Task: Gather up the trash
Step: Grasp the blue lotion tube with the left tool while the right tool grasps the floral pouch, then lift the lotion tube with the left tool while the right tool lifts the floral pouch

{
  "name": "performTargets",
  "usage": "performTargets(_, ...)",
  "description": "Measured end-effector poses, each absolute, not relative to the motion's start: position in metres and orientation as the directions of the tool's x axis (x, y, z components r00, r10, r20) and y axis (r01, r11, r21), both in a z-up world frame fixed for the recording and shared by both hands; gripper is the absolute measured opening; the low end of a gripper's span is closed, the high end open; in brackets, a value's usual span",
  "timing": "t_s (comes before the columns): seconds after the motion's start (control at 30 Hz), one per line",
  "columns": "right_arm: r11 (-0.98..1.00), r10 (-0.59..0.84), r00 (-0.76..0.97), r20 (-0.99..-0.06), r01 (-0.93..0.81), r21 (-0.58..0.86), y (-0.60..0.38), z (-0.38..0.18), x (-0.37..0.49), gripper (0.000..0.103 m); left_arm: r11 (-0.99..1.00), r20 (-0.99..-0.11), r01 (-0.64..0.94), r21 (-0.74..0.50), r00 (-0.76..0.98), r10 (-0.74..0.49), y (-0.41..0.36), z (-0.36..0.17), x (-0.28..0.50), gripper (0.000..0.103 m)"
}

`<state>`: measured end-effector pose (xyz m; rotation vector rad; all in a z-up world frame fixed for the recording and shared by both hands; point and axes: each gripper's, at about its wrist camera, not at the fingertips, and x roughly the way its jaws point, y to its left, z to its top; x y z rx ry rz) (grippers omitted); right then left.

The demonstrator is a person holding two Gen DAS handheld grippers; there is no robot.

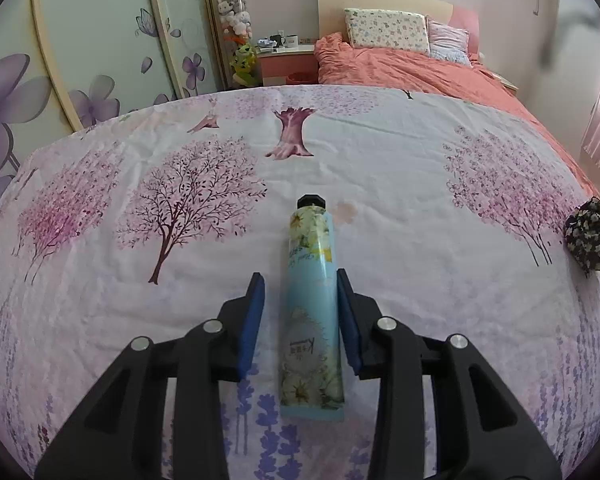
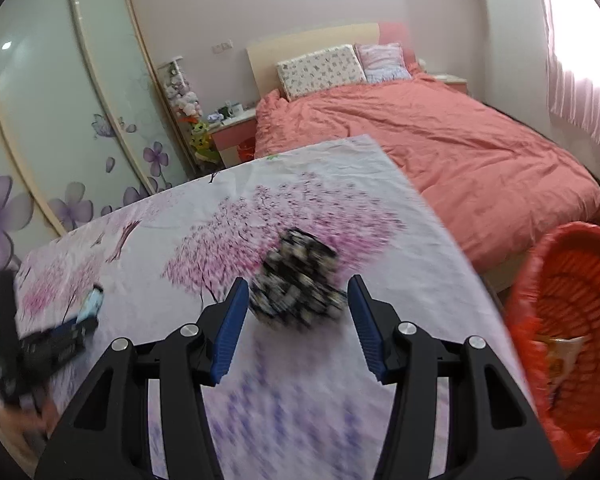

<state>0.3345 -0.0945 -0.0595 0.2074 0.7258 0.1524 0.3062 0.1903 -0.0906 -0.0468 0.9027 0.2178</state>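
A light blue floral tube with a black cap lies on the tree-print cloth, pointing away from me. My left gripper straddles it, open: the right pad is against the tube and a gap shows at the left pad. A black floral fabric bundle lies on the cloth just ahead of my right gripper, which is open around it without touching; this view is blurred. The same bundle shows at the right edge of the left wrist view. The left gripper and the tube appear at the left of the right wrist view.
An orange mesh basket lined with a red bag stands right of the table and holds a wrapper. Behind are a bed with a coral cover, a nightstand and a flower-print wardrobe.
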Motion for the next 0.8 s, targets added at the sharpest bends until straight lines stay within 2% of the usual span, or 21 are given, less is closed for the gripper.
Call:
performTargets(0.23,0.99,0.103,0.687,-0.719,0.002,0.144,-0.07,-0.078,0.364,0.051,0.978,-0.785,-0.206,0.019,0.603,0.143,0.195,-0.092,0.311,0.037)
performTargets(0.27,0.99,0.096,0.672,-0.735,0.009,0.137,-0.069,-0.082,0.365,0.045,0.978,-0.785,-0.206,0.014,0.604,0.138,0.195,-0.092,0.311,0.037)
performTargets(0.3,0.99,0.098,0.664,-0.741,0.009,0.14,-0.071,-0.084,0.364,0.031,0.978,-0.785,-0.206,0.009,0.605,0.134,0.195,-0.092,0.311,0.037)
performTargets(0.4,0.988,0.121,0.658,-0.744,-0.008,0.153,-0.068,-0.085,0.353,0.021,0.979,-0.785,-0.206,0.004,0.606,0.131,0.195,-0.093,0.311,0.037)
performTargets(0.6,0.984,0.176,0.655,-0.735,-0.117,0.132,-0.043,-0.081,0.324,0.018,0.979,-0.785,-0.205,0.001,0.606,0.128,0.196,-0.094,0.311,0.037)
performTargets(0.7,0.99,0.126,0.659,-0.742,-0.132,0.05,-0.026,-0.088,0.317,0.018,0.979,-0.785,-0.205,0.002,0.606,0.129,0.196,-0.094,0.311,0.038)
performTargets(0.8,0.994,0.092,0.643,-0.76,-0.109,0.027,-0.025,-0.09,0.322,0.018,0.979,-0.785,-0.205,0.004,0.606,0.13,0.195,-0.093,0.311,0.038)
